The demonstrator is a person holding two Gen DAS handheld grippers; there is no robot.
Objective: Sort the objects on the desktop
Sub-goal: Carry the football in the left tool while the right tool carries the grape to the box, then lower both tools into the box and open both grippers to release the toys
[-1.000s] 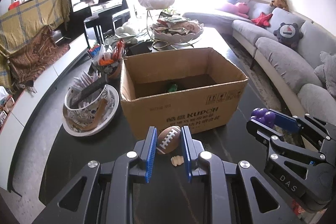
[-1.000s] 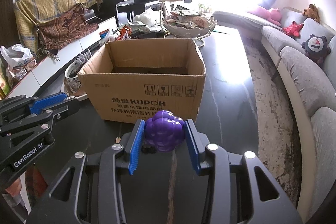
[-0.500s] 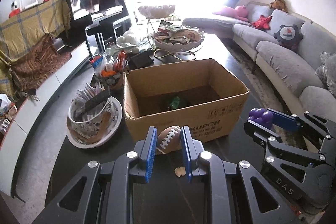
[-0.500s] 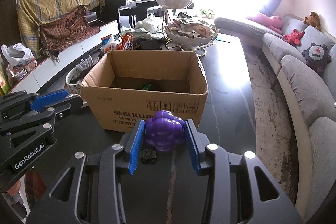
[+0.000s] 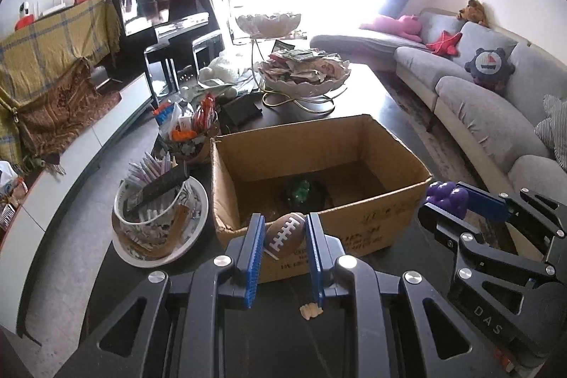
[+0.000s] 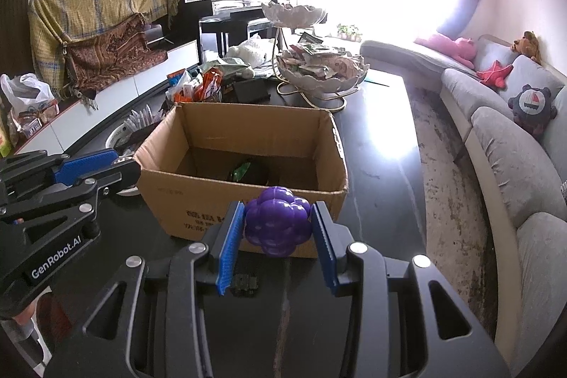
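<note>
Just short of the near wall of the cardboard box [image 5: 319, 165], the toy football [image 5: 285, 233] has been carried upward within the last second, so its brown, white-laced skin now shows against the rim and a drop inside looks close. The left gripper [image 5: 285, 248] is clamped on it; beside the box's right corner, the right gripper [image 6: 278, 238] pinches the knobbly purple grape toy [image 6: 277, 224], likewise raised, over a small dark object [image 6: 243, 282] on the black table [image 6: 375, 137].
</note>
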